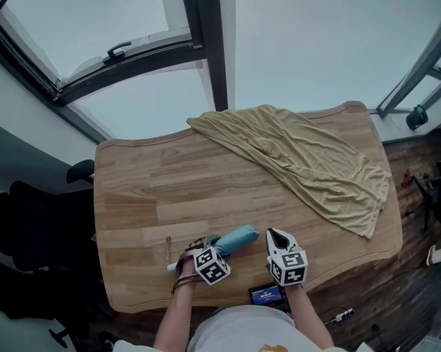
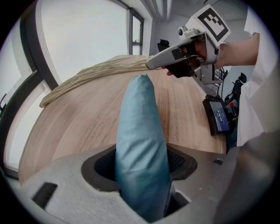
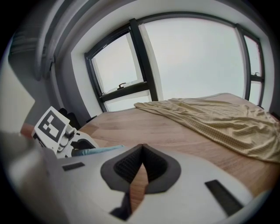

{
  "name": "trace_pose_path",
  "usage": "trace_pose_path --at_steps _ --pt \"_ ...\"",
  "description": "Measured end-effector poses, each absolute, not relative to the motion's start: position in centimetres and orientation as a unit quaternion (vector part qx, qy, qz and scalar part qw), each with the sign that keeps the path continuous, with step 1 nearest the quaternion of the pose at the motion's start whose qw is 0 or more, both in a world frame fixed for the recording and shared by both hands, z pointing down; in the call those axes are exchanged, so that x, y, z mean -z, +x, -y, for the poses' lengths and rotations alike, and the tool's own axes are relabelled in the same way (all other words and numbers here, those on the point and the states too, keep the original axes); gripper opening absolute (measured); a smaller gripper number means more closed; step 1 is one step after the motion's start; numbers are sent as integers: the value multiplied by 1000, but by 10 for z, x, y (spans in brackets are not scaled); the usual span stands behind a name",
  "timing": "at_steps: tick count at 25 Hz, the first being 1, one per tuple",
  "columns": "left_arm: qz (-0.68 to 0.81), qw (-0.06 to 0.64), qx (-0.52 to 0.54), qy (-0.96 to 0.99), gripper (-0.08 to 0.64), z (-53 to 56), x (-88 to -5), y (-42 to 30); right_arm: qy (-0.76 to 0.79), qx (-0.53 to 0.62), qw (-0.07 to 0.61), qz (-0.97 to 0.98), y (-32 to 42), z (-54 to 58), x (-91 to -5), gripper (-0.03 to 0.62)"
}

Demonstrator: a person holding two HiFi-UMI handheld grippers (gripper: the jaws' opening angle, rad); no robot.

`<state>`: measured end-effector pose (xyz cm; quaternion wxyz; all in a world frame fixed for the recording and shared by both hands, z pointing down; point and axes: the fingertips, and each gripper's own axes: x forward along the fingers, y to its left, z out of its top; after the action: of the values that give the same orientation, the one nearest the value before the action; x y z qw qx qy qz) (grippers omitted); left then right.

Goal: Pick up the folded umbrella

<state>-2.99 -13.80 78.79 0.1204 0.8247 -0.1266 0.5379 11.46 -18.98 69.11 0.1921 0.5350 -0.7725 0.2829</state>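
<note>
The folded umbrella (image 1: pixel 236 240), in a light blue sleeve, lies at the near edge of the wooden table (image 1: pixel 149 196). My left gripper (image 1: pixel 208 246) is shut on it near its handle end. In the left gripper view the umbrella (image 2: pixel 142 127) fills the gap between the dark pads (image 2: pixel 103 166) and points away across the table. My right gripper (image 1: pixel 279 238) hovers just right of the umbrella's tip with its jaws shut and nothing between them. The right gripper view shows the jaw tips (image 3: pixel 142 146) meeting, with the umbrella (image 3: pixel 94 150) and left gripper (image 3: pixel 74 140) to the left.
An olive cloth (image 1: pixel 299 158) is draped over the far right part of the table. A small device with a blue screen (image 1: pixel 266 295) sits at the near edge by the person. A black chair (image 1: pixel 35 236) stands left of the table. Windows are beyond the far edge.
</note>
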Motion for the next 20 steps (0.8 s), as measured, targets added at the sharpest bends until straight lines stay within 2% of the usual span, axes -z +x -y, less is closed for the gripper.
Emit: trace_pose_path --at_steps 11,20 --pt "180 170 -487 837 299 149 -762 -38 541 -284 170 773 114 186 -675 9" --pt "239 192 -395 866 299 171 -719 -22 539 -277 161 779 104 182 -664 9"
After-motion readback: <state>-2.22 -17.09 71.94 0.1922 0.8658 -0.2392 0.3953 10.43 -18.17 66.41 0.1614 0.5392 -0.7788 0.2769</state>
